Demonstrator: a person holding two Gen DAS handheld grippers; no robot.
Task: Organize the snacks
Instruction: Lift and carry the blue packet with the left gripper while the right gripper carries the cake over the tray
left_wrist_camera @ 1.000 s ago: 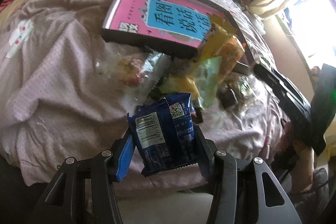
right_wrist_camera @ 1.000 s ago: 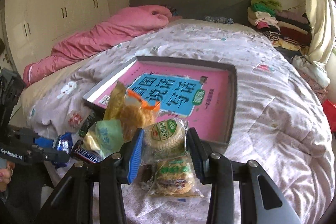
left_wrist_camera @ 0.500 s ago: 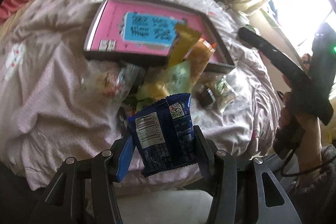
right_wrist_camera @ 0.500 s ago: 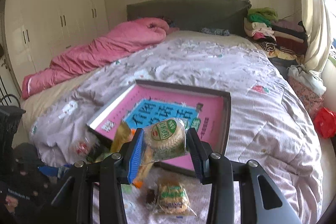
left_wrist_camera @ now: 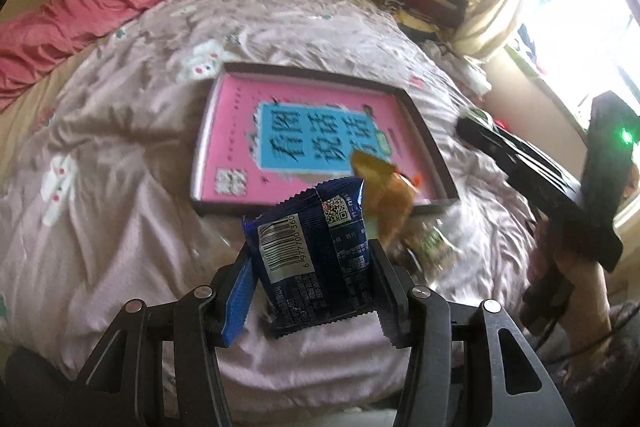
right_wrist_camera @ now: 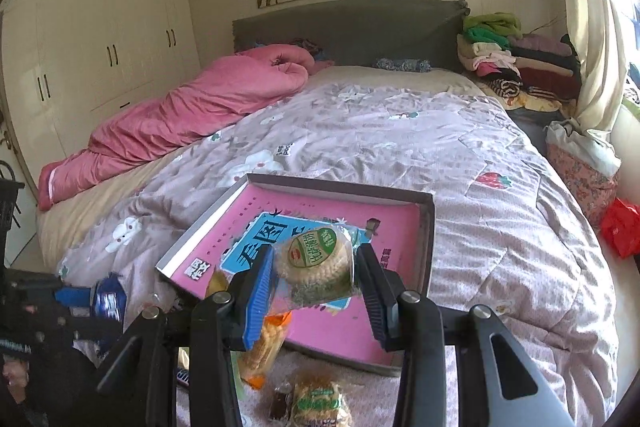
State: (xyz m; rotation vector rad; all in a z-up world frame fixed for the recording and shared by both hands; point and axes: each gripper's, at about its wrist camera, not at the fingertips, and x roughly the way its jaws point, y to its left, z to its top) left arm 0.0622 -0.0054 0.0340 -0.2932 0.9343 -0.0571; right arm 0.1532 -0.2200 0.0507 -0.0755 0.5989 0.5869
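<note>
My left gripper (left_wrist_camera: 312,267) is shut on a dark blue snack packet (left_wrist_camera: 316,255) with a barcode and holds it above the bed's near edge. My right gripper (right_wrist_camera: 316,275) is shut on a clear-wrapped round cake with a green label (right_wrist_camera: 314,259), held above the near part of the tray. The shallow dark-framed tray with a pink and blue printed bottom (left_wrist_camera: 240,131) (right_wrist_camera: 400,235) lies on the quilt. An orange snack bag (left_wrist_camera: 394,207) (right_wrist_camera: 264,351) and a green-labelled cake packet (left_wrist_camera: 432,243) (right_wrist_camera: 320,403) lie in front of the tray.
The bed has a mauve flowered quilt (right_wrist_camera: 440,139) and a pink duvet (right_wrist_camera: 192,111) bunched at the left. Folded clothes (right_wrist_camera: 512,55) are stacked at the far right by a curtain. The right gripper (left_wrist_camera: 560,187) shows at the right in the left wrist view.
Both grippers have risen and tilted up with their snacks. The right gripper lifted the round cake off the bed and moved it over the tray. The snack pile now sits lower in both views.
</note>
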